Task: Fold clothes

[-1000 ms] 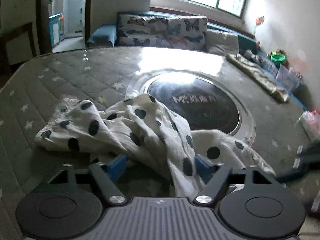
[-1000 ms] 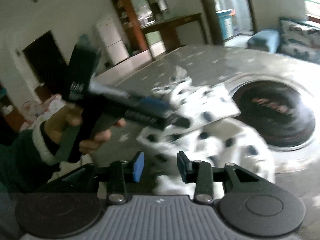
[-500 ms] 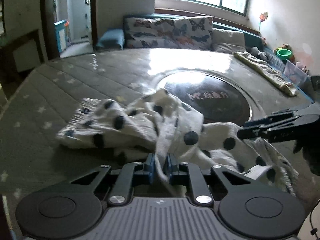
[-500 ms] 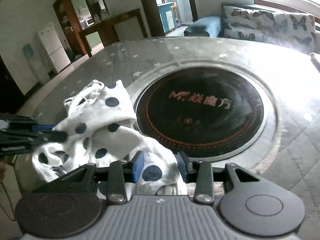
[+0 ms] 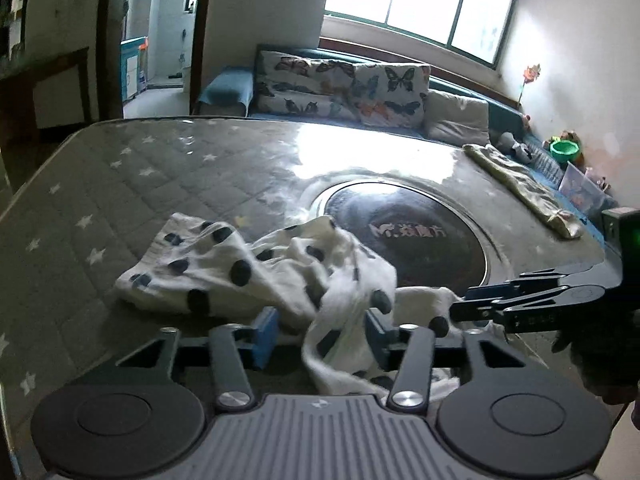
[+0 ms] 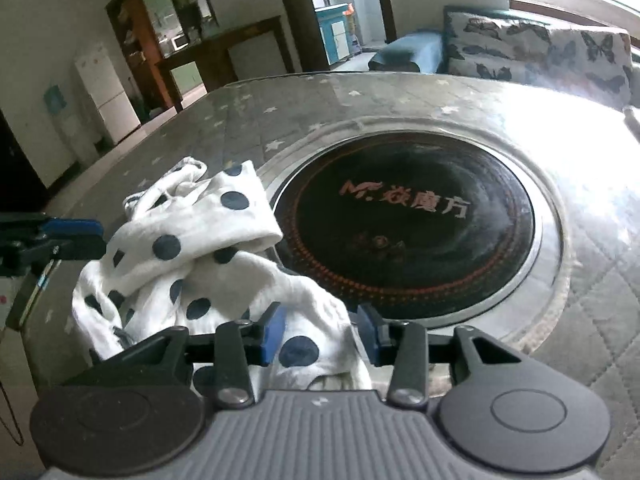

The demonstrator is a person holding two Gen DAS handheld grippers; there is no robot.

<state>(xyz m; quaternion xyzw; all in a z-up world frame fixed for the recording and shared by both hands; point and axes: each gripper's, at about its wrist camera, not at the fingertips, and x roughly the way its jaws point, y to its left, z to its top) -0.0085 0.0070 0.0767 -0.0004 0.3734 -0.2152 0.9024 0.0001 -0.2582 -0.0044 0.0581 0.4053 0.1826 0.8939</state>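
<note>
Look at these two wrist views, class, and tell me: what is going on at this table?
A person holding a gripper in each hand is working on a crumpled white polka-dot garment lying on the quilted table, beside its dark round inset. Both the left gripper and the right gripper have their jaws open with cloth lying between them, gripping nothing. The garment is not yet folded. A yellowish cloth lies at the far edge.

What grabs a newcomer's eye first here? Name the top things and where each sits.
The crumpled white polka-dot garment heaped on the near side of the quilted star-print table stands out first. Just behind it, the big round black glass plate with lettering sits at the table's centre. Both open hand-held grippers, left and right, straddle folds of the cloth.
</note>
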